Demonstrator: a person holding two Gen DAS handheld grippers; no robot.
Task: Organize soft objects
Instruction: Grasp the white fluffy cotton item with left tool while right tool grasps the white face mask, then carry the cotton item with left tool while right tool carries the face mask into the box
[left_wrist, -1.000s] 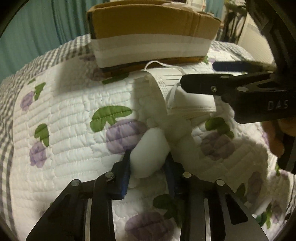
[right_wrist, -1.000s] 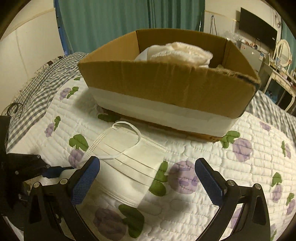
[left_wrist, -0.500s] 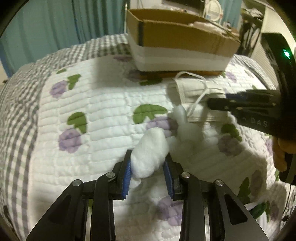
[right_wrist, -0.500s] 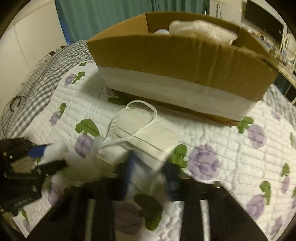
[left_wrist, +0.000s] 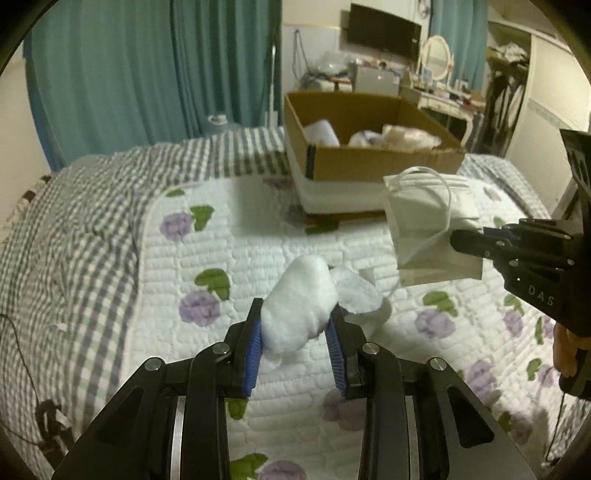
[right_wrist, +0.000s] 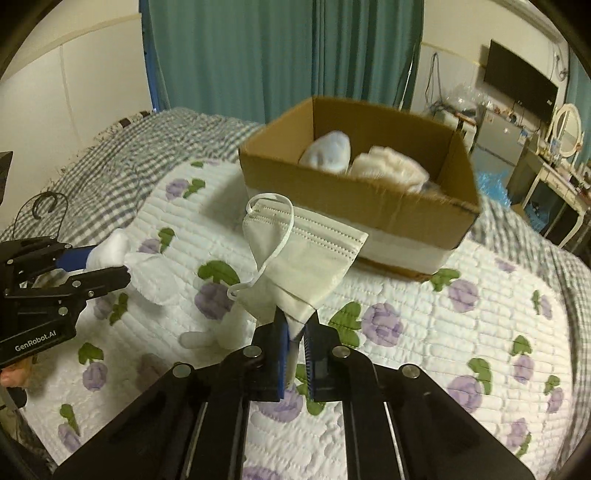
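My left gripper (left_wrist: 295, 325) is shut on a white fluffy soft toy (left_wrist: 299, 299) and holds it above the quilt; the toy also shows in the right wrist view (right_wrist: 147, 273), hanging from that gripper (right_wrist: 92, 266). My right gripper (right_wrist: 295, 332) is shut on the corner of a white face mask (right_wrist: 306, 254) and holds it up in the air; the mask also shows in the left wrist view (left_wrist: 428, 229). An open cardboard box (right_wrist: 354, 206) stands on the bed beyond both, with soft things inside (right_wrist: 388, 170).
The bed has a white quilt (left_wrist: 229, 258) with purple flowers, and a grey checked blanket (left_wrist: 74, 229) to the left. Teal curtains (left_wrist: 147, 74) hang behind. A dresser with a mirror (left_wrist: 436, 59) and a wall TV stand at the far right.
Both grippers have lifted up from the quilt. The right gripper closed on the mask and raised it; the left raised the white toy. The box interior has come into view.
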